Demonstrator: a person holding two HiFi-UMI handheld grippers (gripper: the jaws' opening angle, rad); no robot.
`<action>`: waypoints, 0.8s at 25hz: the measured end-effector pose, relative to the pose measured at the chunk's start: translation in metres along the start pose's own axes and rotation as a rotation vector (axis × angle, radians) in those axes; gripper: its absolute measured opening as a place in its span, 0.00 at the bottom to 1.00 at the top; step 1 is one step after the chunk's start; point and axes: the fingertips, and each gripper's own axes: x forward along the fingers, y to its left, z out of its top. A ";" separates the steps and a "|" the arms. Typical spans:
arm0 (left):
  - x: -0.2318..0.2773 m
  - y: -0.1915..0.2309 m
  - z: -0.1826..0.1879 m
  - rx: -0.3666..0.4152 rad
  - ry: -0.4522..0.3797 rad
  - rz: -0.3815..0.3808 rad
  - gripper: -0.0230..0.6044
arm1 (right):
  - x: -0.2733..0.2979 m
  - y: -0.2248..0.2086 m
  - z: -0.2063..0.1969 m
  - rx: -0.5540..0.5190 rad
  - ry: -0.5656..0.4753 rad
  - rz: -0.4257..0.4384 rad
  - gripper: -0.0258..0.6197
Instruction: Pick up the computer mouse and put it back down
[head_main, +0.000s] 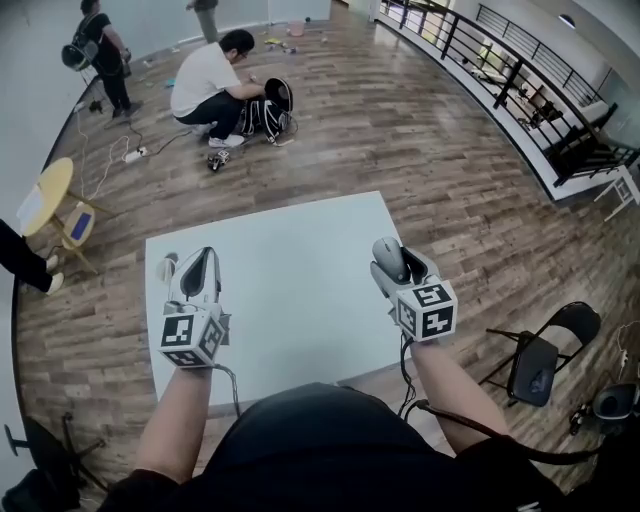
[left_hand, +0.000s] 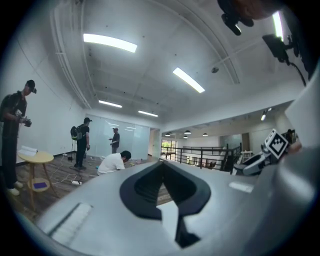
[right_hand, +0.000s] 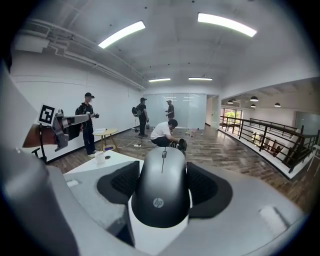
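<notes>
A dark grey computer mouse (head_main: 388, 257) is held off the white table (head_main: 290, 310) by my right gripper (head_main: 392, 264), which is shut on it. In the right gripper view the mouse (right_hand: 161, 187) fills the space between the black pads (right_hand: 210, 187), its wheel pointing away from me. Over the table's left part my left gripper (head_main: 197, 270) hovers, holding nothing. Its black pads (left_hand: 195, 192) meet at their tips in the left gripper view, so it is shut with nothing between.
A small white cup (head_main: 166, 268) stands near the table's left edge, beside the left gripper. A person (head_main: 215, 85) crouches on the wood floor beyond the table. A yellow round table (head_main: 50, 190) stands at the left, a folding chair (head_main: 545, 350) at the right, a railing (head_main: 520, 70) behind.
</notes>
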 end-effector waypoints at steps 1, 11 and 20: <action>0.001 0.001 0.005 0.003 -0.008 0.000 0.05 | -0.002 0.000 0.004 -0.002 -0.008 -0.002 0.50; 0.002 0.000 0.015 0.004 -0.028 -0.019 0.05 | -0.002 0.009 0.015 0.010 -0.033 -0.004 0.50; -0.007 0.026 0.005 -0.023 0.016 0.001 0.05 | 0.014 0.023 0.005 0.002 0.003 -0.025 0.50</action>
